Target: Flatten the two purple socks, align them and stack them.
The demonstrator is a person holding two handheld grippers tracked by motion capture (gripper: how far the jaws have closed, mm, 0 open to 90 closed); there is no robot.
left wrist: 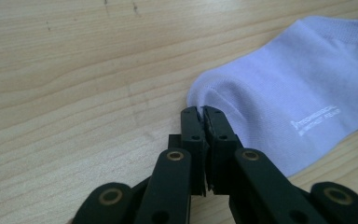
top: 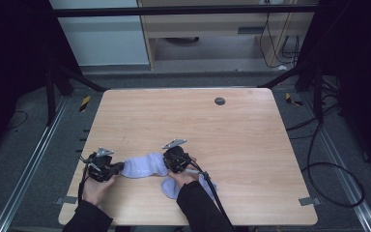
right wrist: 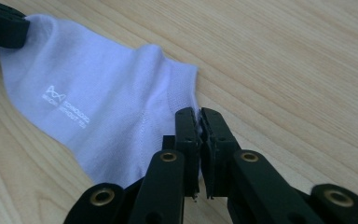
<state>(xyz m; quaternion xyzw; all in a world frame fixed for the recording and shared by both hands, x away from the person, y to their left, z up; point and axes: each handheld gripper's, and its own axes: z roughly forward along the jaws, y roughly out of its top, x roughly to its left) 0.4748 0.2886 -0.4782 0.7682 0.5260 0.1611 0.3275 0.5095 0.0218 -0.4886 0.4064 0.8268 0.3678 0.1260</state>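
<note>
– Table (top: 251, 145) first: where's the work?
– Near edge. One pale sock (top: 145, 166) lies flat there, the left gripper (left wrist: 201, 112) pinched shut on one end, the right gripper (right wrist: 198, 113) on the other.
– Advice?
– Lift both ends evenly, keeping the cloth taut above the second sock (top: 171, 187).

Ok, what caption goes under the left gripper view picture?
Left gripper shut on one end of a pale lilac sock lying on the wooden table.
</note>
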